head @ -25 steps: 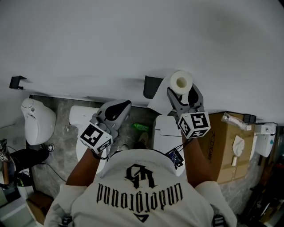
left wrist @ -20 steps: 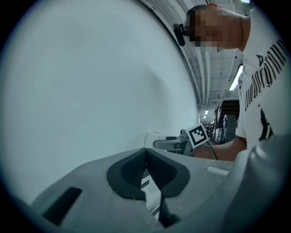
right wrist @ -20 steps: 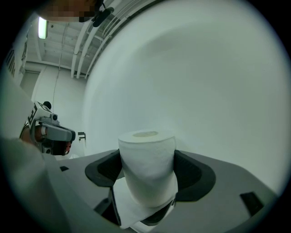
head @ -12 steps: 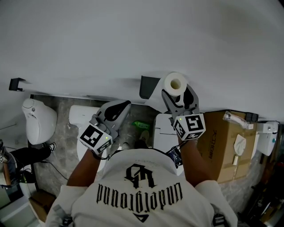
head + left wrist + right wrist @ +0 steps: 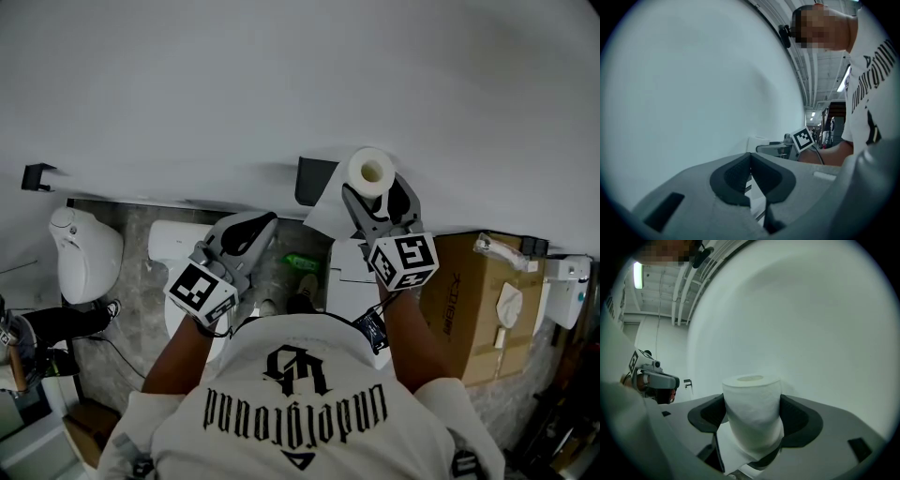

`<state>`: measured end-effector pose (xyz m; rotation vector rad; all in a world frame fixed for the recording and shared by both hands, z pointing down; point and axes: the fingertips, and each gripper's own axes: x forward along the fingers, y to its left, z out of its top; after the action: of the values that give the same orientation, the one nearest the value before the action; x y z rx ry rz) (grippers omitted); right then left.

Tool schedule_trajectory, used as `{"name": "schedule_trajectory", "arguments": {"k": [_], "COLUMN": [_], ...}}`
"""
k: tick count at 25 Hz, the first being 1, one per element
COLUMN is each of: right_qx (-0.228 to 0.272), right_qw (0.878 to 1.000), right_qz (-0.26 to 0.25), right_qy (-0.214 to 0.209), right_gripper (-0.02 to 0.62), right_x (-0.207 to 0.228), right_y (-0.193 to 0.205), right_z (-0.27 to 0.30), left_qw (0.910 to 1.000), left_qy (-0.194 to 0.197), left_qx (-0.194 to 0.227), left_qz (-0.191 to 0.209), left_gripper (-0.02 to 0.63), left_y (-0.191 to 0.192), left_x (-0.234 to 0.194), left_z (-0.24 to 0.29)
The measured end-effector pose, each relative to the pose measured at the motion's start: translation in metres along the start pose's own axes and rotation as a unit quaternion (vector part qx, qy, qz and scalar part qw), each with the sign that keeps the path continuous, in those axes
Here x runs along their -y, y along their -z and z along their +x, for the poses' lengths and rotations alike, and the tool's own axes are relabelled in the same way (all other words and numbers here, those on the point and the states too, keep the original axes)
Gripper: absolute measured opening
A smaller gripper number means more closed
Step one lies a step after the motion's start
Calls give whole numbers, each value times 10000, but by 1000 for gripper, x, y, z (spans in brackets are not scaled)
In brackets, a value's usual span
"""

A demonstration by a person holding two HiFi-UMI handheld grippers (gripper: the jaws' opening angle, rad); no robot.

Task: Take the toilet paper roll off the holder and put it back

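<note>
My right gripper (image 5: pixel 377 191) is shut on a white toilet paper roll (image 5: pixel 371 172), held up against the white wall with its hollow core facing me. In the right gripper view the roll (image 5: pixel 752 411) stands between the dark pads (image 5: pixel 710 414) with a loose sheet hanging below. The black holder (image 5: pixel 312 180) is on the wall just left of the roll, bare of any roll. My left gripper (image 5: pixel 251 228) hangs lower left, shut, with nothing held; in the left gripper view (image 5: pixel 751 161) its jaws meet.
Below are a white toilet (image 5: pixel 173 253), a urinal (image 5: pixel 82 253) at the left, and a white tank (image 5: pixel 349 272) under the roll. A cardboard box (image 5: pixel 478 300) stands at the right. A small black bracket (image 5: pixel 36 174) is on the wall far left.
My right gripper with the roll moved left and slightly up toward the holder, then stayed almost still. The left gripper has not moved.
</note>
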<state>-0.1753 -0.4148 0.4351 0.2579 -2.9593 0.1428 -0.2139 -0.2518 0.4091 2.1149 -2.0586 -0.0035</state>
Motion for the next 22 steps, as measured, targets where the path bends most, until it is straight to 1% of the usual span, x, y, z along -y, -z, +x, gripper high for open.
{"name": "schedule_trajectory", "arguments": {"k": [8,16,22], "right_qx": [-31,122,240], "right_qw": [10000,9990,9976], "right_qz": [-6,-110,-210], "right_qy": [53,413,617], "right_gripper": [319,328,328], "right_x": [0,-2,-22], "right_y": [-1,-15,-27], "right_z": [-1,-18,-39], "left_qw": [10000,9999,9996], "left_qy": [-18,37,124], "left_qx": [48,167,240], "left_qz": [0,28,84], "left_gripper": [12,12,12], "left_y": [-1,-4,-8], "left_x": [0,4,11], "left_z": [-13,-41,-69]}}
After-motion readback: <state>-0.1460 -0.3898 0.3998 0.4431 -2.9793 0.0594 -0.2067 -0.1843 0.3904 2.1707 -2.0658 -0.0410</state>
